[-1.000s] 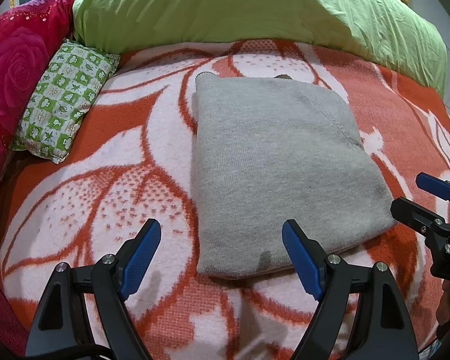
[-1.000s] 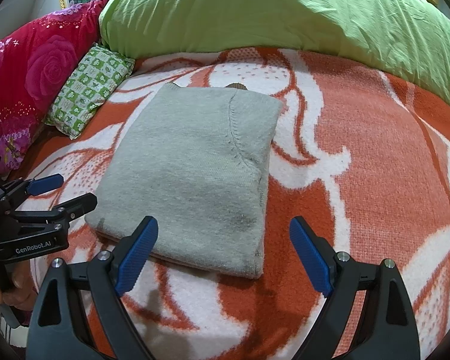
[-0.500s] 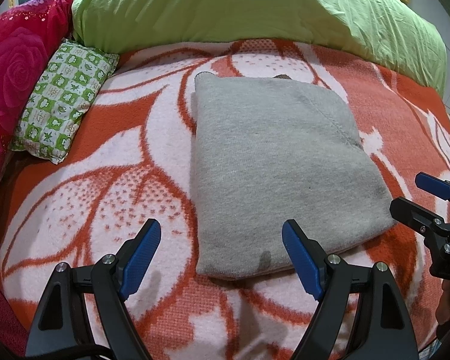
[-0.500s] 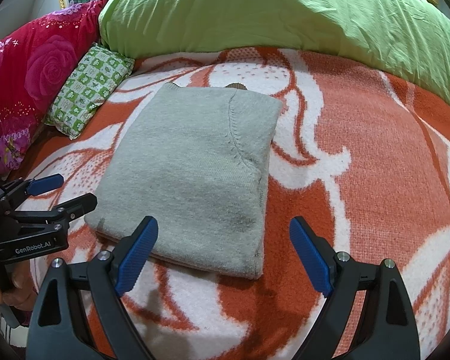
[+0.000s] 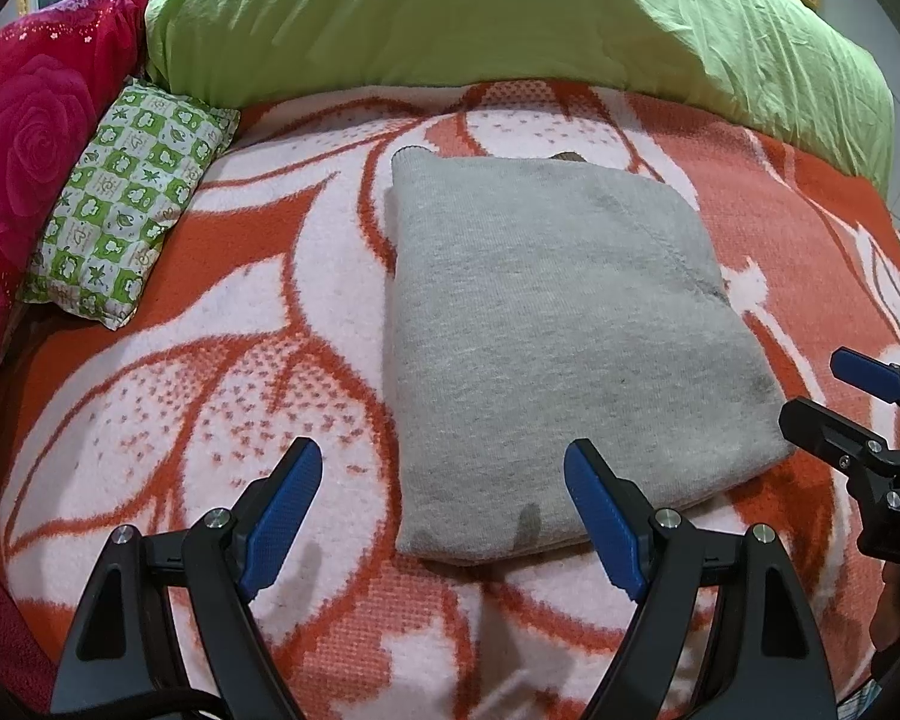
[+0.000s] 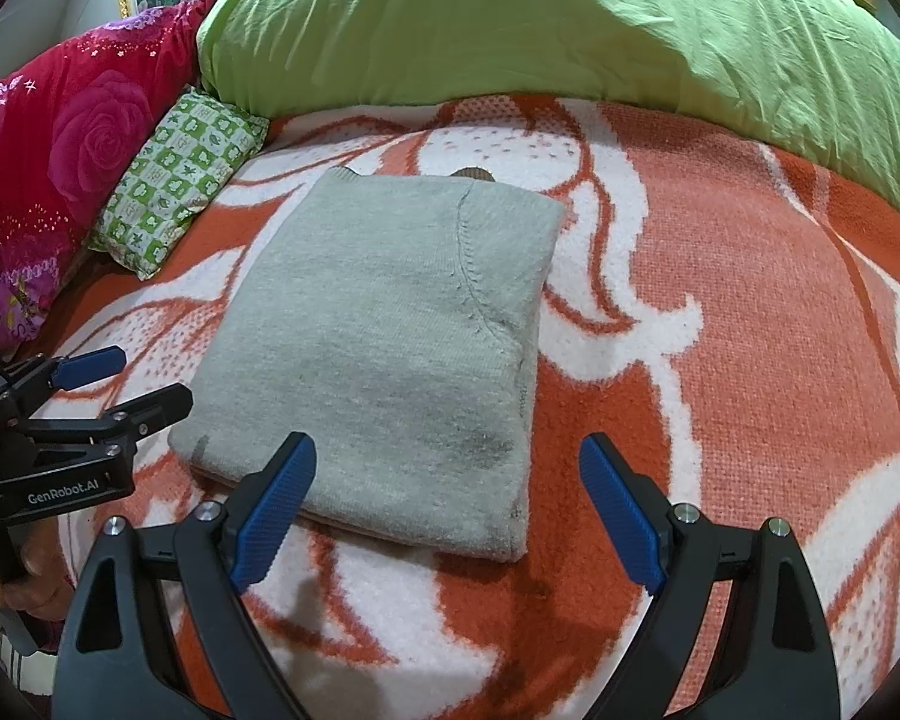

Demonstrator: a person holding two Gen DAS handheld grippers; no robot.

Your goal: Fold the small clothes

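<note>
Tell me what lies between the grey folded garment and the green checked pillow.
Only bare orange-and-white blanket lies between the grey folded garment and the green checked pillow; both wrist views show it.

Garment: a grey knit sweater [image 6: 384, 354] is lying folded into a rectangle on the orange-and-white blanket [image 6: 720, 312].
Right gripper [image 6: 444, 510]: hovering near the sweater's near edge, blue pads spread apart, gripping nothing.
Left gripper [image 6: 120, 381]: reaching in from the left, jaws parted beside the sweater's corner.

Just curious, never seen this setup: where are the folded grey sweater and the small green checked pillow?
Folded grey knit sweater [image 5: 546, 324]: left wrist view, top face middle.
Small green-and-white checked pillow [image 6: 180, 180]: right wrist view, centre.
</note>
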